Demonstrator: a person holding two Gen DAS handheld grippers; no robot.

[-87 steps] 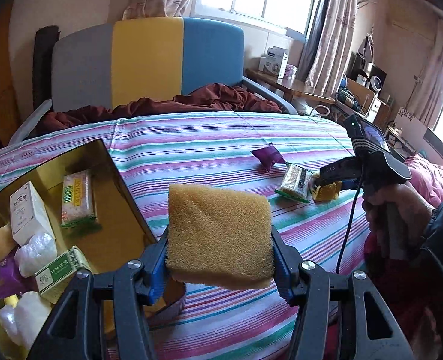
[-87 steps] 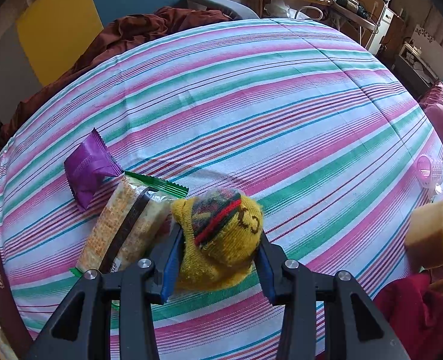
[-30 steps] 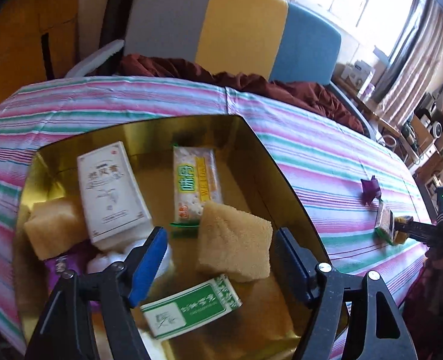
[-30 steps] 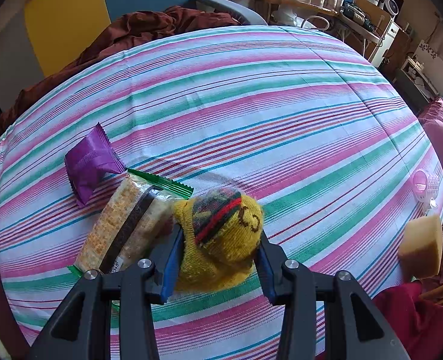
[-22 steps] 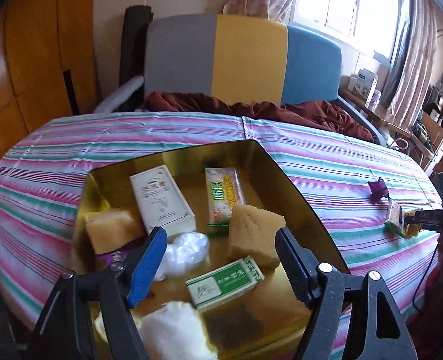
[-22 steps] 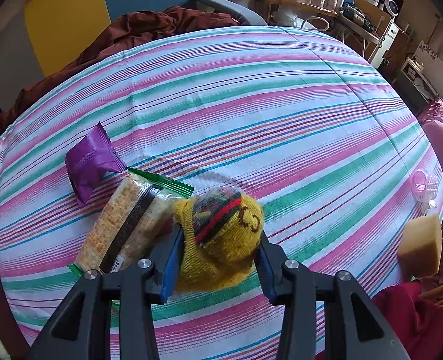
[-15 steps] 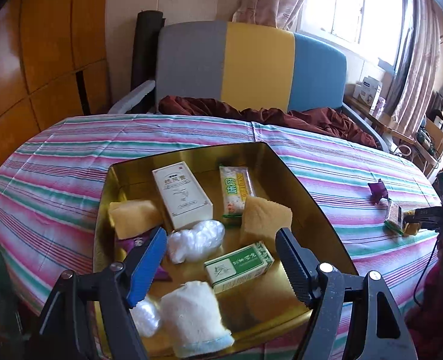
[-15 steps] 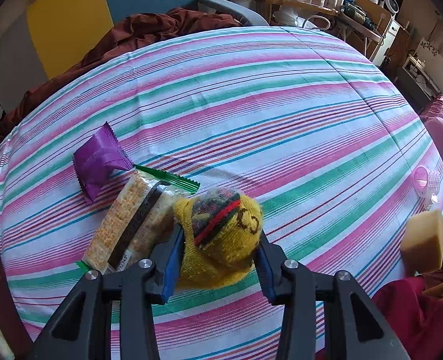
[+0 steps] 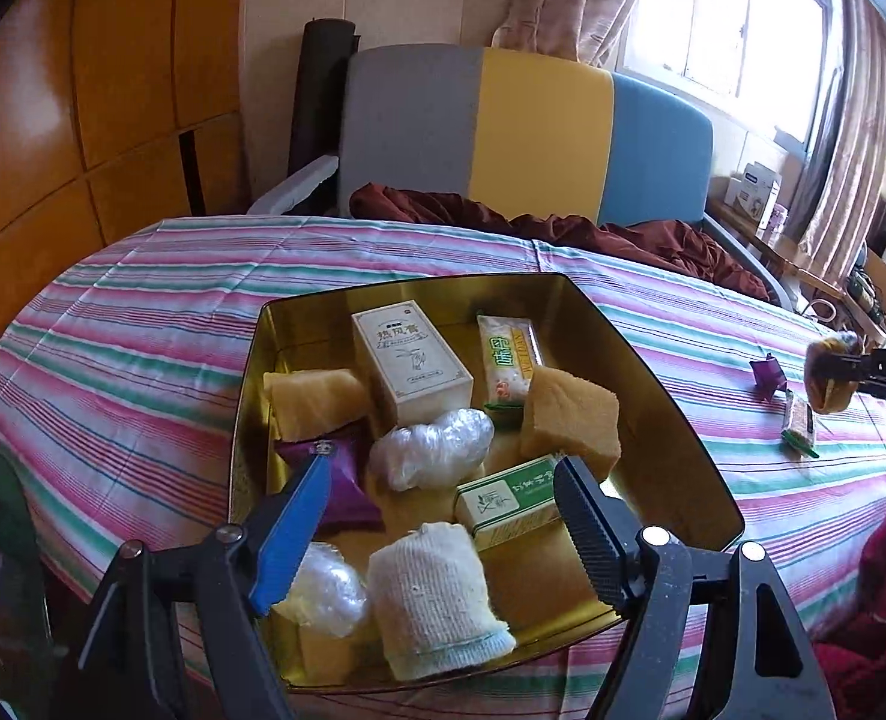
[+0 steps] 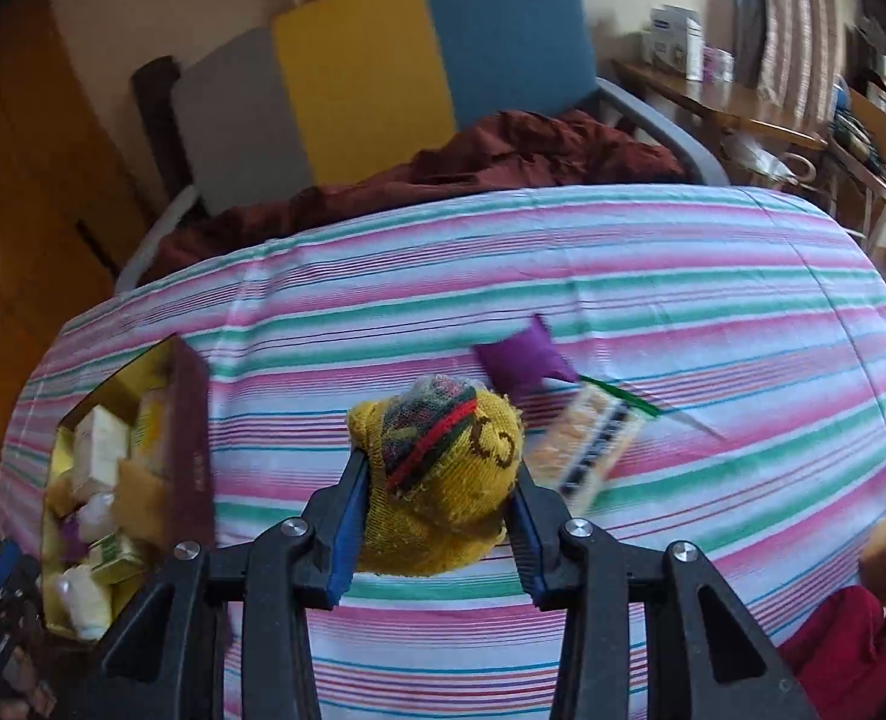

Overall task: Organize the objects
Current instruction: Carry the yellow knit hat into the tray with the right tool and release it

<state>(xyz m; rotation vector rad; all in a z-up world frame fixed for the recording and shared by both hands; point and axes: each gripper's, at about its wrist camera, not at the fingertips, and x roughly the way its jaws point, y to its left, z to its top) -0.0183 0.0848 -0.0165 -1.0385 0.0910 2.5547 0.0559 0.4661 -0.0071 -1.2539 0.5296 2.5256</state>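
With my right gripper [image 10: 437, 480] clamped on the yellow knitted sock ball [image 10: 440, 468] and my left gripper [image 9: 443, 516] gaping empty, I'd carry it high over the gold tin box's [image 10: 188, 420] wall before releasing.

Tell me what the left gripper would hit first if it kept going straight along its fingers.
Probably the clear plastic-wrapped bundle in the gold tin, which lies centred ahead of the open, empty left gripper. Depth is unclear, so the white knitted roll nearer the fingers might come first.
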